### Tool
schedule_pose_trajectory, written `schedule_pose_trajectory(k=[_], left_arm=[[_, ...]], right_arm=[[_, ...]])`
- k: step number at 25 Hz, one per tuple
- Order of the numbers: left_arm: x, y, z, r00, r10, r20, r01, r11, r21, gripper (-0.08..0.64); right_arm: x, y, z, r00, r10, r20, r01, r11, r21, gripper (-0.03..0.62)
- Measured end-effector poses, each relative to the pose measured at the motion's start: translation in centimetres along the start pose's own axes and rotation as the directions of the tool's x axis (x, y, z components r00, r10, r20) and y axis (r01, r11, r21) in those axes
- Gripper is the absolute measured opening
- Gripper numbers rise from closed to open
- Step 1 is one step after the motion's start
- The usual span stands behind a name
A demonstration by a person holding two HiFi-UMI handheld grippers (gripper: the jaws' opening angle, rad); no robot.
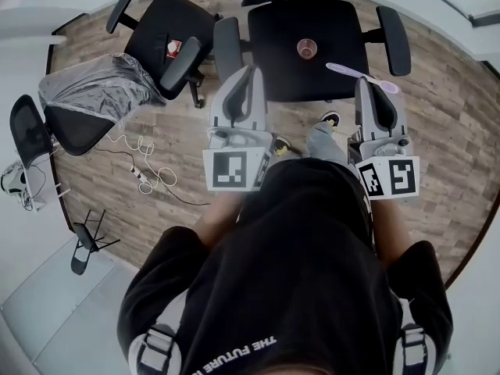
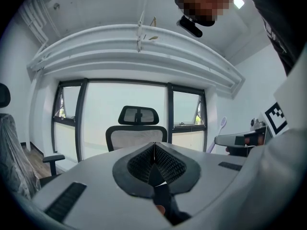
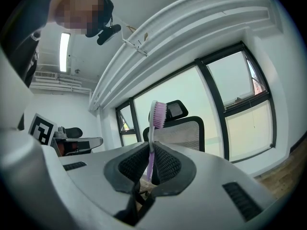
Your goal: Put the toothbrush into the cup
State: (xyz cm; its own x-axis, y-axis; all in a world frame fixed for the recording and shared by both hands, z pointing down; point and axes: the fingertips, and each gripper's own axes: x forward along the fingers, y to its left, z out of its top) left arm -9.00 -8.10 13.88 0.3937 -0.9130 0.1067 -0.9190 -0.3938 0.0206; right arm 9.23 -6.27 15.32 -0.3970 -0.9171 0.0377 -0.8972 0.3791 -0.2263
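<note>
**Surroundings**
- Office chair (image 1: 166, 33): black, left of centre, with a small red-and-white object (image 1: 173, 48) on its seat.
- Second chair (image 1: 86, 96): further left, draped in a clear plastic sheet.
- White cable (image 1: 141, 166): lies in loose loops on the floor in front of the draped chair.
- Mesh-backed chair (image 2: 138, 128): has a headrest and stands straight ahead of the person. Its armrests (image 1: 226, 49) flank a black square top (image 1: 273, 61). I cannot tell whether that top is a small table or the chair's own seat.

**Grippers and toothbrush**
- Left gripper (image 1: 249, 73): jaws pressed together and empty, held at the near left corner of the black top.
- Right gripper (image 1: 367, 83): jaws clamped on the shaft of the toothbrush (image 1: 344, 71).
- Toothbrush: lilac-pink, held in the air at the top's near right corner. Its broad end reaches left over the top. In the right gripper view it rises from between the closed pads, with pink bristles at the upper end.

**Container**
- Cup (image 1: 306, 49): pinkish and upright, near the middle of the black top, mouth upward. Its inside is too small to judge.
- The toothbrush is outside the cup. It sits apart from it, to the right and nearer the person.

**Surface and room**
- Wood-plank floor (image 1: 437, 131), giving way to a pale grey floor (image 1: 47, 303) at the lower left.
- Tall windows (image 2: 124, 119) with dark frames.
- A curved white ceiling beam (image 2: 134, 47) above the windows.
</note>
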Motion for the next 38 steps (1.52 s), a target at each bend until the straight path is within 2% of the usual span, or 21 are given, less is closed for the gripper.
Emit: schedule_pose_trajectory(k=[5, 9, 15, 19, 27, 33, 38], left_arm=[[4.4, -1.5, 0.2, 1.0, 0.02, -0.017, -0.019, 0.999, 0.026, 0.021], [6.5, -1.6, 0.4, 0.998, 0.058, -0.022, -0.057, 0.998, 0.036, 0.021], [7.6, -0.3, 0.2, 0.995, 0.092, -0.044, -0.091, 0.996, 0.024, 0.021], [8.3, 1.2, -0.7, 0.995, 0.087, -0.052, -0.087, 0.996, 0.003, 0.021], [10.9, 5.9, -1.6, 0.998, 0.04, -0.042, -0.041, 0.999, -0.021, 0.021], [13.0, 8.3, -4.5, 0.997, 0.022, -0.075, -0.025, 0.999, -0.042, 0.021], [14.2, 10.0, -7.5, 0.994, 0.015, -0.105, -0.021, 0.998, -0.057, 0.021]], right_arm=[[1.9, -4.4, -0.1, 1.0, 0.02, -0.007, -0.02, 0.999, 0.025, 0.043], [3.5, -6.2, -0.9, 0.998, 0.056, -0.029, -0.056, 0.998, 0.032, 0.043], [6.6, -5.9, -1.8, 0.992, 0.11, -0.066, -0.108, 0.994, 0.029, 0.043], [8.6, -5.0, -3.3, 0.986, 0.128, -0.109, -0.133, 0.99, -0.045, 0.043], [12.3, -3.6, -6.2, 0.978, 0.093, -0.189, -0.126, 0.978, -0.169, 0.043], [15.0, -4.4, -8.8, 0.971, 0.061, -0.233, -0.104, 0.978, -0.18, 0.042], [16.6, -5.2, -12.5, 0.958, 0.046, -0.282, -0.098, 0.98, -0.173, 0.042]])
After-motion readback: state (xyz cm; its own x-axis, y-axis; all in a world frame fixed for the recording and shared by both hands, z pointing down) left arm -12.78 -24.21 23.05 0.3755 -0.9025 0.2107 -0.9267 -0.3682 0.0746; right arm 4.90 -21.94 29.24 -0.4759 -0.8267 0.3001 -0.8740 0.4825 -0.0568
